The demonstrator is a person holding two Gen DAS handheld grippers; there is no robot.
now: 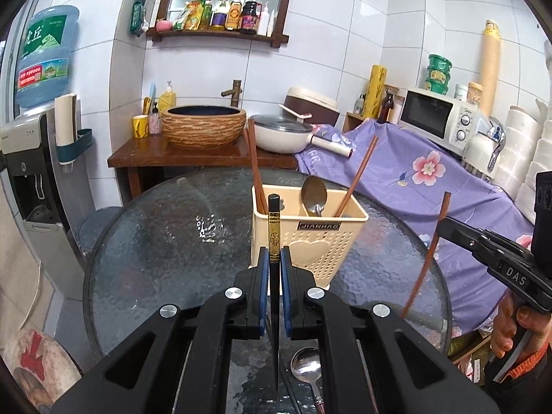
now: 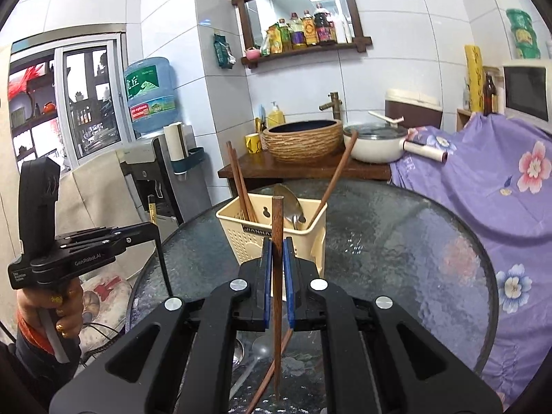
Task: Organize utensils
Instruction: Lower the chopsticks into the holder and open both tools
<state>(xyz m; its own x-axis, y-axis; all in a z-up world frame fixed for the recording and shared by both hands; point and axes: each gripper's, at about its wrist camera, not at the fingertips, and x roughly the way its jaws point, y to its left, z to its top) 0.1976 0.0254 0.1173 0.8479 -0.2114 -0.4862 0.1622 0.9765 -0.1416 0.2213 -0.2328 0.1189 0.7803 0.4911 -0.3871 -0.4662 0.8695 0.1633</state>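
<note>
A cream utensil holder point(image 1: 312, 234) stands on the round glass table point(image 1: 155, 241) and holds brown chopsticks point(image 1: 255, 165) and a metal spoon point(image 1: 313, 195). My left gripper point(image 1: 274, 258) is shut on a black chopstick point(image 1: 274, 220) with a gold band, held upright just in front of the holder. My right gripper point(image 2: 278, 252) is shut on a brown wooden chopstick point(image 2: 277, 227), upright, near the holder point(image 2: 272, 231). The right gripper also shows in the left wrist view point(image 1: 443, 224). A spoon point(image 1: 307, 365) lies on the table below my left gripper. Another brown chopstick point(image 2: 272, 369) lies below my right gripper.
A wooden stand with a woven basin point(image 1: 203, 126) and a white pot point(image 1: 283, 134) is behind the table. A purple flowered cloth point(image 1: 414, 172) covers a counter with a microwave point(image 1: 438, 120) at the right. A water dispenser point(image 1: 27, 158) stands at the left.
</note>
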